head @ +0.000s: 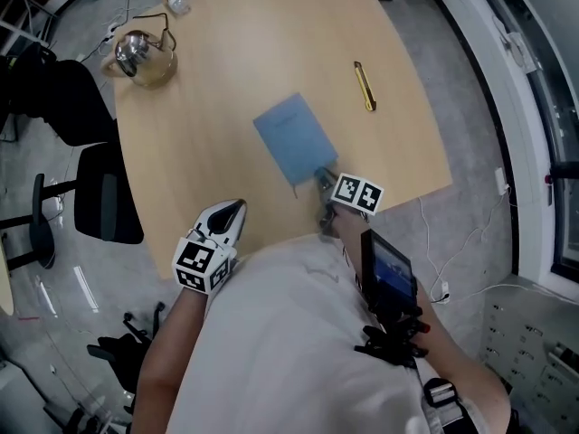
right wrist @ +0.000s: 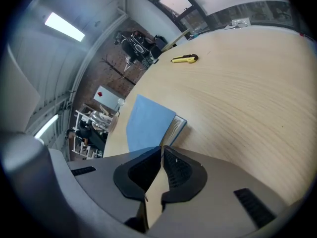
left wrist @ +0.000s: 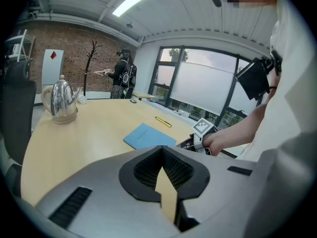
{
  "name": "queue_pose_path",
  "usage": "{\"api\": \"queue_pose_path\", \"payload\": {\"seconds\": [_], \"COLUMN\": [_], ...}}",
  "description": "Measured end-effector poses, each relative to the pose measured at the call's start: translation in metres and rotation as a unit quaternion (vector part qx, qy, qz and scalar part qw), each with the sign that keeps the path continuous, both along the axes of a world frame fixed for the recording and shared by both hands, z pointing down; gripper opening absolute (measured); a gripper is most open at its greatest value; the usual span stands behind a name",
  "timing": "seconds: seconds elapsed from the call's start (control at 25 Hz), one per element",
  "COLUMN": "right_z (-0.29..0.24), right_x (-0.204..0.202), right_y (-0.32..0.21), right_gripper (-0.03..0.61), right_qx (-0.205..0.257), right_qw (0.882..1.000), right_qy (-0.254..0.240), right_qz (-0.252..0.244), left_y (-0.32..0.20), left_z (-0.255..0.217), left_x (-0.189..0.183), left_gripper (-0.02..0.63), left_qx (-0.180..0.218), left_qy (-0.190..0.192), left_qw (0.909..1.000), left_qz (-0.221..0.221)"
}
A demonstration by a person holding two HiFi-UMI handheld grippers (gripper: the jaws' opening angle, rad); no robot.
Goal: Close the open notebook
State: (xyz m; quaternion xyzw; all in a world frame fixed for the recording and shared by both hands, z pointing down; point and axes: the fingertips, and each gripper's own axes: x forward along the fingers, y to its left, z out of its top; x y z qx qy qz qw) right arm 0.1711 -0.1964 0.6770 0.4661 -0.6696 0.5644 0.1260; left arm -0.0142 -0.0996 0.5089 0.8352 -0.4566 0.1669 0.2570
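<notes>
A blue notebook [head: 294, 138] lies closed and flat on the wooden table [head: 208, 107], its cover up. In the right gripper view its page edges [right wrist: 179, 128] show just ahead of the jaws. My right gripper [head: 323, 181] is shut with nothing between its jaws, tilted down at the notebook's near corner; whether it touches the book I cannot tell. My left gripper [head: 237, 208] hovers over the table's near edge, left of the notebook [left wrist: 148, 135], jaws together and empty.
A yellow utility knife [head: 365, 86] lies to the right beyond the notebook. A metal kettle [head: 140, 57] stands at the far left corner, a small bottle [head: 175, 0] behind it. Black chairs [head: 99, 193] stand left of the table.
</notes>
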Motion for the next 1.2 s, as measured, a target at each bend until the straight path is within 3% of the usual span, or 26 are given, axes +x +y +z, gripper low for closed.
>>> {"api": "queue_pose_path", "payload": {"seconds": [0.24,0.4,0.6,0.96,1.08,1.2], "right_z": [0.008,0.012,0.006,-0.029,-0.057,-0.091], "right_x": [-0.015,-0.007,-0.008,0.012,0.015,0.011], "right_y": [-0.009,-0.006,-0.006,-0.006,-0.004,0.003], "right_gripper": [0.021,0.021,0.021,0.02,0.017,0.017], "right_qx": [-0.017,-0.039,-0.028,0.061,0.127,0.202], "right_qw": [0.999,0.998,0.998,0.994,0.986,0.968], "right_qy": [0.013,0.031,0.027,0.04,0.051,0.055], "right_qz": [-0.031,-0.035,-0.044,-0.08,-0.1,-0.135], "left_y": [-0.008,-0.004,-0.006,-0.012,-0.015,-0.013], "left_z": [0.0,0.007,0.004,0.009,0.004,0.003], "left_x": [-0.001,0.021,0.031,0.04,0.038,0.034], "left_gripper": [0.005,0.005,0.005,0.005,0.005,0.005], "left_qx": [0.002,-0.011,-0.011,0.0,0.014,0.025], "left_qy": [-0.005,-0.005,-0.005,0.01,0.015,0.022], "left_qw": [0.9999,0.9999,0.9999,0.9999,0.9996,0.9992], "left_qz": [-0.009,0.001,0.003,0.012,0.02,0.023]}}
